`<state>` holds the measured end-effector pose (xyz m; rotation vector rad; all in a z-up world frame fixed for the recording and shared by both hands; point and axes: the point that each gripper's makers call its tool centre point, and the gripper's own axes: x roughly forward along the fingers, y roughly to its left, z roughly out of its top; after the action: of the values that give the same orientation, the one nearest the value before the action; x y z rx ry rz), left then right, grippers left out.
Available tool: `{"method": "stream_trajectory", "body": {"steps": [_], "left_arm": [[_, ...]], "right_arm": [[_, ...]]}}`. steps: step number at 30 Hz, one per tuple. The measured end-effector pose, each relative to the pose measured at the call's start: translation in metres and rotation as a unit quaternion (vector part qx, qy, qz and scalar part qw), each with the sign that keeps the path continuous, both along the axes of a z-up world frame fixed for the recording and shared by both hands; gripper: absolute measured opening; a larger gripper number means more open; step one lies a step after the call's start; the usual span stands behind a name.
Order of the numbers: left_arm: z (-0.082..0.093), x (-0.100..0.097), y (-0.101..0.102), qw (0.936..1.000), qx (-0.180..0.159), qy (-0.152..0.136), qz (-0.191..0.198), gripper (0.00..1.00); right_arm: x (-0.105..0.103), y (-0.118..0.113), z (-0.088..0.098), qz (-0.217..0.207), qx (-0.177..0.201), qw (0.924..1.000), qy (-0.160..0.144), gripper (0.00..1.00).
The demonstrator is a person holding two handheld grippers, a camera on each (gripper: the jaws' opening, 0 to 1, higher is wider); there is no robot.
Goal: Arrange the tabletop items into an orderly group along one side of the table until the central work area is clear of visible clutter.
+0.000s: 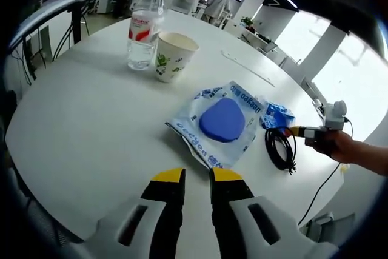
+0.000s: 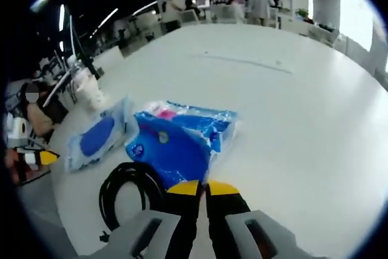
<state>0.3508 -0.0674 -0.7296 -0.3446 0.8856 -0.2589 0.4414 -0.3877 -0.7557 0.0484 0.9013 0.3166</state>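
Two containers stand together at the far side of the white table (image 1: 91,119) in the left gripper view: a clear plastic water bottle (image 1: 143,31) with a white cap and a red-and-white label, only a little water low in it, and touching beside it a paper cup (image 1: 173,56) printed with green figures, its inside not visible from here. The label's writing is too small to read.

Nearer the middle lies a flat clear packet (image 1: 217,122) printed in blue, with a rounded solid-blue item sealed inside; the blue lettering on its border appears upside down and cannot be made out with confidence. Just beside it sits a smaller crinkled blue plastic bag (image 1: 277,114), and next to that a coiled black cable (image 1: 280,148).

The left gripper (image 1: 197,177) hovers over the near table edge, short of the packet, its yellow-tipped jaws narrowly parted and holding nothing.

In the right gripper view, the right gripper (image 2: 200,187) has its yellow tips pressed almost together at the edge of the blue bag (image 2: 176,141), possibly pinching the plastic, though the contact is blurred. Pink shows through the bag's clear part. The cable (image 2: 124,195) lies left of the jaws, the packet (image 2: 97,137) beyond it.
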Motion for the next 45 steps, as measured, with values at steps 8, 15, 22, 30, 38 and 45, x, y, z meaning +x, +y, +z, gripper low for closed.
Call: {"method": "stream_trajectory", "body": {"steps": [8,15,22,30,38,45], "left_arm": [[-0.001,-0.002,0.001,1.0,-0.002,0.002,-0.001,0.13],[0.0,-0.003,0.001,1.0,-0.005,0.002,0.0,0.13],[-0.001,-0.004,0.0,1.0,-0.008,0.003,-0.002,0.13],[-0.001,-0.004,-0.001,0.9999,-0.013,0.004,0.001,0.13],[-0.001,-0.002,-0.004,0.9998,-0.017,0.003,-0.003,0.13],[-0.002,-0.002,-0.007,0.9998,-0.02,0.005,-0.008,0.13]], "right_arm": [[0.002,-0.009,0.005,-0.036,0.003,0.9994,-0.002,0.0],[-0.004,-0.016,0.003,-0.071,0.012,0.9974,0.007,0.0],[-0.004,-0.024,0.006,-0.091,0.015,0.9957,0.009,0.02],[-0.009,-0.022,0.009,-0.083,0.01,0.9965,0.012,0.07],[-0.011,-0.023,0.016,-0.086,0.007,0.9962,0.004,0.1],[-0.013,-0.021,0.023,-0.081,-0.001,0.9967,-0.005,0.13]]}}
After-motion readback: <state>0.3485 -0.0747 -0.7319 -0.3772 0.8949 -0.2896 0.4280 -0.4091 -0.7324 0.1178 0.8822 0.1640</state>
